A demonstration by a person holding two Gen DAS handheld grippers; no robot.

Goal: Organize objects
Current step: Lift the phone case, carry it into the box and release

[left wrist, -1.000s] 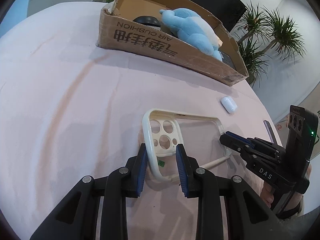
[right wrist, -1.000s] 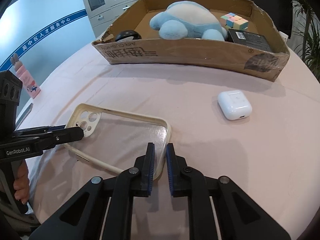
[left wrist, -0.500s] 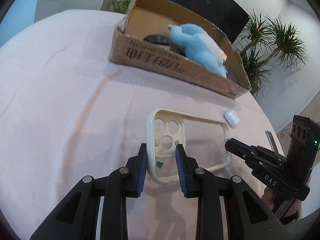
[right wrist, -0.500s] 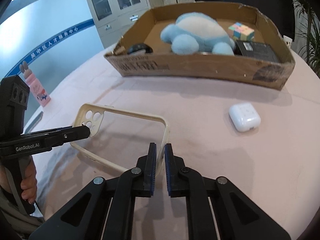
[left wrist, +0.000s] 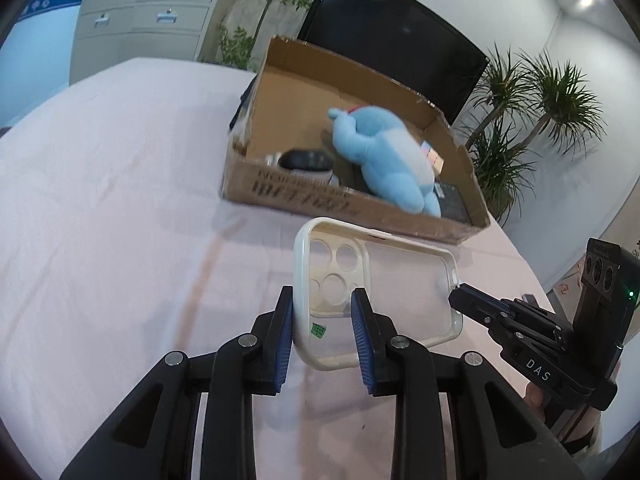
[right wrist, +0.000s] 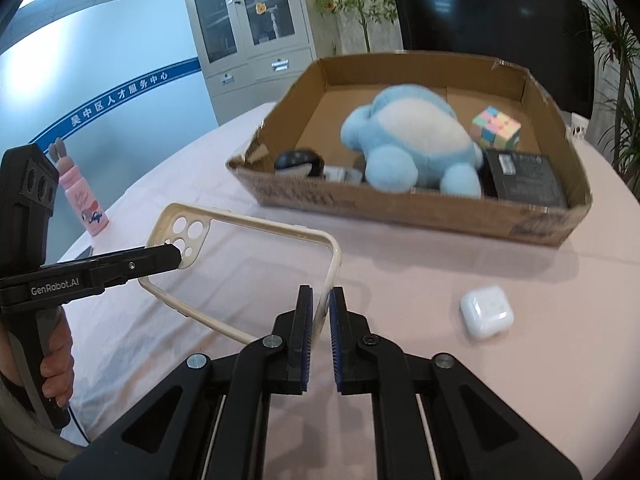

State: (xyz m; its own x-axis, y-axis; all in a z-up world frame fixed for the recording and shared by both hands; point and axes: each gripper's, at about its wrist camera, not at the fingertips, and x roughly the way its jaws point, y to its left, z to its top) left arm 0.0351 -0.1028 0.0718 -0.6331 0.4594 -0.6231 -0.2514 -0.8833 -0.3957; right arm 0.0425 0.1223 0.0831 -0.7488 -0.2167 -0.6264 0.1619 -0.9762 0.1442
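A cream phone case [left wrist: 384,276] with a clear back is held in the air above the pink tablecloth by both grippers. My left gripper [left wrist: 323,330] is shut on its camera-hole end. My right gripper [right wrist: 319,322] is shut on the rim of its other end; the case shows in that view too [right wrist: 256,224]. The open cardboard box [left wrist: 304,196] stands just beyond the case and holds a blue plush toy [left wrist: 384,160], a black round object [left wrist: 306,159], a pastel cube [right wrist: 496,127] and a black box [right wrist: 524,178].
White earbuds case [right wrist: 486,312] lies on the tablecloth right of the right gripper. A pink bottle [right wrist: 82,196] stands at the table's left edge. Potted plants [left wrist: 532,120], a dark screen and grey cabinets are behind the table.
Both grippers have lifted the phone case off the table and carried it toward the cardboard box, which now appears closer and seen from higher up.
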